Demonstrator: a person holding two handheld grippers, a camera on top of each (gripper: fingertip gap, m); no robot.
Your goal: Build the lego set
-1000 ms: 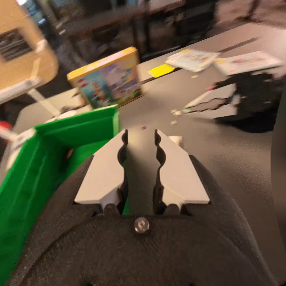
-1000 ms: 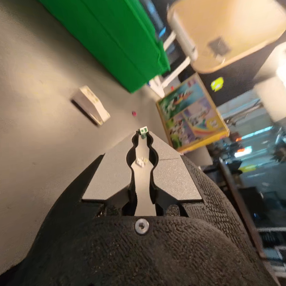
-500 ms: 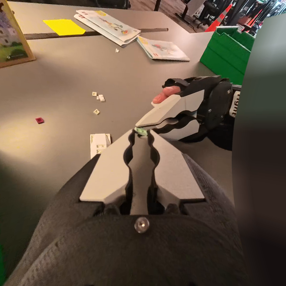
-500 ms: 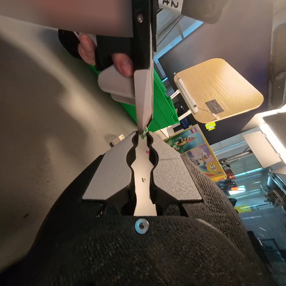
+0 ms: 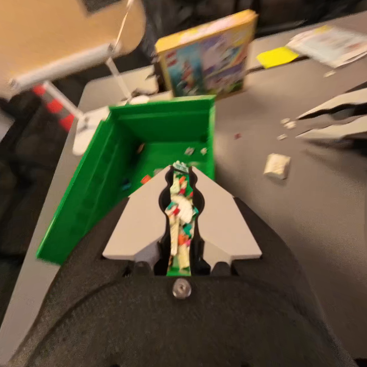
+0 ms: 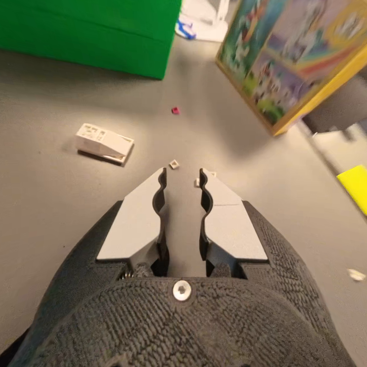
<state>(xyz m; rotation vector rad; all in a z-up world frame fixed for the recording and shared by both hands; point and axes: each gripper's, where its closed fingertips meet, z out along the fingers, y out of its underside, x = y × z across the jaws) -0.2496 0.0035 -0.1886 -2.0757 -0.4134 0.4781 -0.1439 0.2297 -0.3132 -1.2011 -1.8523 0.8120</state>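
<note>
We work over a grey table (image 6: pixel 49 198) whose near-left edge drops away beside the green bin (image 5: pixel 95 178); a colourful toy box (image 5: pixel 206 57) stands upright just behind the bin, and a yellow sheet (image 5: pixel 277 56) lies farther back.

Our left gripper (image 5: pixel 180 168) hangs above the bin's open top. Its jaws are nearly closed on a small pale green brick (image 5: pixel 180 166) pinched at the very tips, over a heap of mixed bricks on the bin floor.

Our right gripper (image 6: pixel 182 170) is low over the table with its jaws apart and nothing between them. A white sloped block (image 6: pixel 104 144) lies to its left, a tiny white square piece (image 6: pixel 174 164) just ahead of the tips, and a small magenta piece (image 6: pixel 175 110) beyond.

Many bricks sit in the bin while several loose ones remain outside it. We see open table between the block and the toy box; the bin wall and the toy box hem in the far side.
</note>
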